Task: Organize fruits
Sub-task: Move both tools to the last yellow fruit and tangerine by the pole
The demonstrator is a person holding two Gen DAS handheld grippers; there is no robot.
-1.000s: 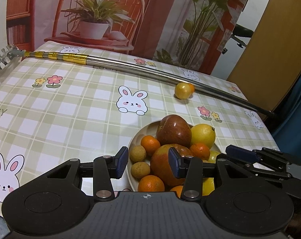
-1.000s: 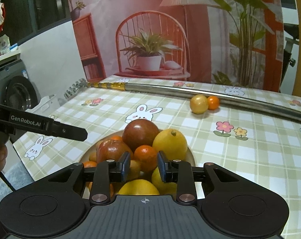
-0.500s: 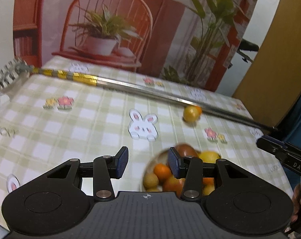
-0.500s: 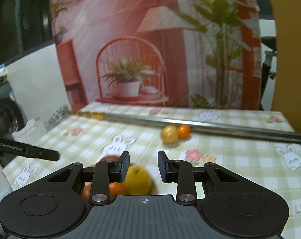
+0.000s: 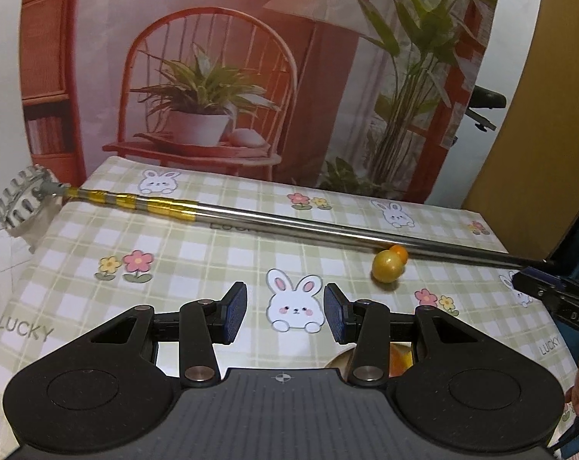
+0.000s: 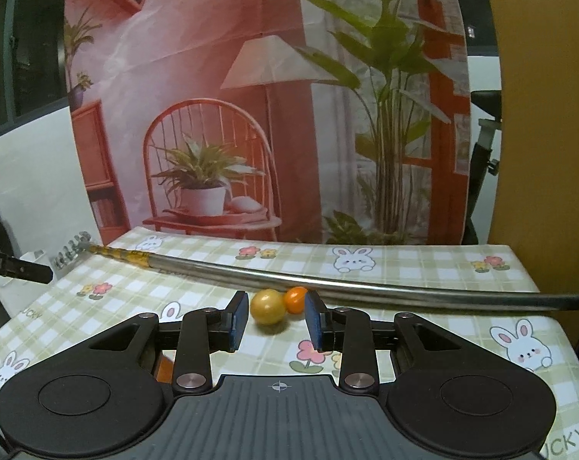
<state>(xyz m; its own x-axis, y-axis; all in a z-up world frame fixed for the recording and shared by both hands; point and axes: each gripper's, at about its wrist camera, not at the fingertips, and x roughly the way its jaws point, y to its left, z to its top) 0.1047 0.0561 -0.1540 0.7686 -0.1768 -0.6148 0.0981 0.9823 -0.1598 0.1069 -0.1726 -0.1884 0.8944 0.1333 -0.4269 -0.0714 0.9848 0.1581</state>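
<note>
1. Right gripper: jaws apart, nothing between them, raised over the checked tablecloth.
2. Left gripper: jaws apart, empty, over a rabbit print on the cloth.
3. Yellow fruit: round, no long axis; lies straight ahead of the right gripper, framed in the gap between its jaws but beyond the tips, not yet enclosed.
4. Small orange fruit: touching the yellow fruit on its far right side, tucked against the metal pole.
5. Metal pole: long axis runs crosswise to both grippers, just behind the two fruits; it would block a push-through.
6. From the left gripper the yellow fruit lies ahead and to the right, off its centre line.
7. Judgement: the right gripper is nearer and already lined up; a straight forward and downward reach should suit.
8. Fruit plate: only a sliver shows beneath the left gripper's right finger.
</note>
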